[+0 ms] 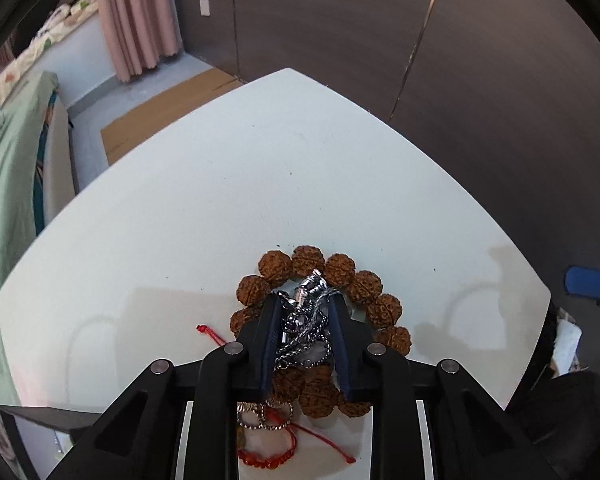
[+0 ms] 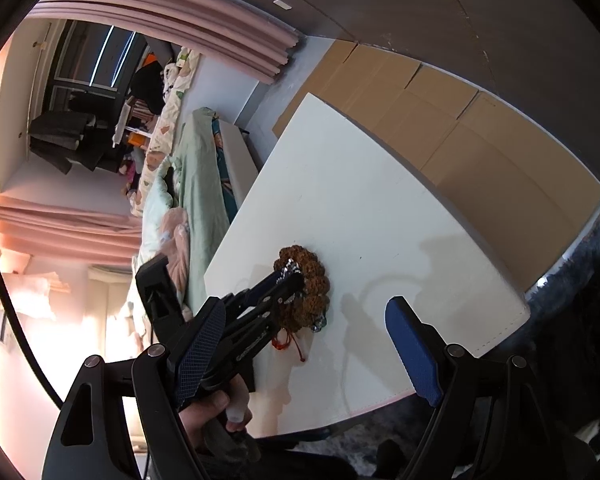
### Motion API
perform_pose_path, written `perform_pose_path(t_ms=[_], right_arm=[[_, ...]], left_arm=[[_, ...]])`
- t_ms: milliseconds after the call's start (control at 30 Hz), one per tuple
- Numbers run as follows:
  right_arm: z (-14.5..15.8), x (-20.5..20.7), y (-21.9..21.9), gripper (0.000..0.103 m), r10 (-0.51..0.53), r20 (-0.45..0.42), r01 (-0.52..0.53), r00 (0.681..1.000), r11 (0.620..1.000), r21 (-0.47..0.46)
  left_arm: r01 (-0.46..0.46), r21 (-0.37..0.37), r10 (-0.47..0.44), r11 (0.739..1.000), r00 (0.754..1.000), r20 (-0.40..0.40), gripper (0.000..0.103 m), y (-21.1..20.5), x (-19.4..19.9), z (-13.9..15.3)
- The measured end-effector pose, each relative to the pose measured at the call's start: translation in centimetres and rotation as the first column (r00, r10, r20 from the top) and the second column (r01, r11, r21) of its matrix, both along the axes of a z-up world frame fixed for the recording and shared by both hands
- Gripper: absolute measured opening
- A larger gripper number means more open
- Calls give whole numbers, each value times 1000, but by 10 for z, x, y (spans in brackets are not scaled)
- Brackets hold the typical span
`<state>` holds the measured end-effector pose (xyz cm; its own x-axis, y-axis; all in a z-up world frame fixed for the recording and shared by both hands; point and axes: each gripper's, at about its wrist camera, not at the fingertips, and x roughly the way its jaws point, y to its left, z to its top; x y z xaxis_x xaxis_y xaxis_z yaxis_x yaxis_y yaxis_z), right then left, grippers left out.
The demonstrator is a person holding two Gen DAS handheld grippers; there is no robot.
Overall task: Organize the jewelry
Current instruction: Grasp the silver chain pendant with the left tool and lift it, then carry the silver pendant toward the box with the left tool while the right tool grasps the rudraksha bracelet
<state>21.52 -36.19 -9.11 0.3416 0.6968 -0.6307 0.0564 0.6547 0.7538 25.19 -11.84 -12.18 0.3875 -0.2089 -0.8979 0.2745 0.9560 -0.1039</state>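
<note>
A ring of large brown seed beads (image 1: 342, 270) lies on the white table (image 1: 260, 184). A tangle of silver chains (image 1: 306, 320) sits on top of it. My left gripper (image 1: 305, 300) is shut on the silver chains, fingertips over the bead ring. A red cord bracelet (image 1: 268, 458) and a thin gold and ball chain (image 1: 260, 420) lie under the gripper body. In the right wrist view the left gripper (image 2: 290, 276) meets the bead ring (image 2: 310, 292). My right gripper (image 2: 304, 332) is open and empty, off to the side of the pile.
The table's far corner (image 1: 288, 70) points toward a dark wall. Cardboard (image 2: 460, 128) lies on the floor beside the table. A bed with green bedding (image 2: 196, 184) stands past the table. A dark fluffy rug (image 2: 580, 264) borders the table's other side.
</note>
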Motion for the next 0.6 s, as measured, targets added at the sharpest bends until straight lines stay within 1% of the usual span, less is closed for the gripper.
perform_pose_path(t_ms=[67,167,233,333,467,500,600], right_arm=[[-1,0,1,83,4,0,-4,1000,1000,-6],[-3,2,5,83,13,1,-13,1000,1000,-23],[-8,3,9,83,26,-7,-26,1000,999,-32],[-15,6,17,83,49,-35,-51,998,998,-33],[-20,11,26,82,72,-37,-74,997,996,-47],[-20,12,29,82,75,-36,-77,996,996,-53],[-25,16,37,75,86,-42,-89,995,994,-66]], left_arm=[[-20,-35,19,999,1000,-20,24,6,4,-1],[-22,-10,22,1000,1000,-18,18,5,5,-3],[-34,-15,34,999,999,-19,15,5,6,-1],[-51,-70,50,996,999,-14,15,12,-1,6],[-51,-105,53,993,998,19,15,15,-9,23],[-56,-117,60,992,998,29,15,16,-11,29],[-67,-150,77,986,995,58,15,24,-17,45]])
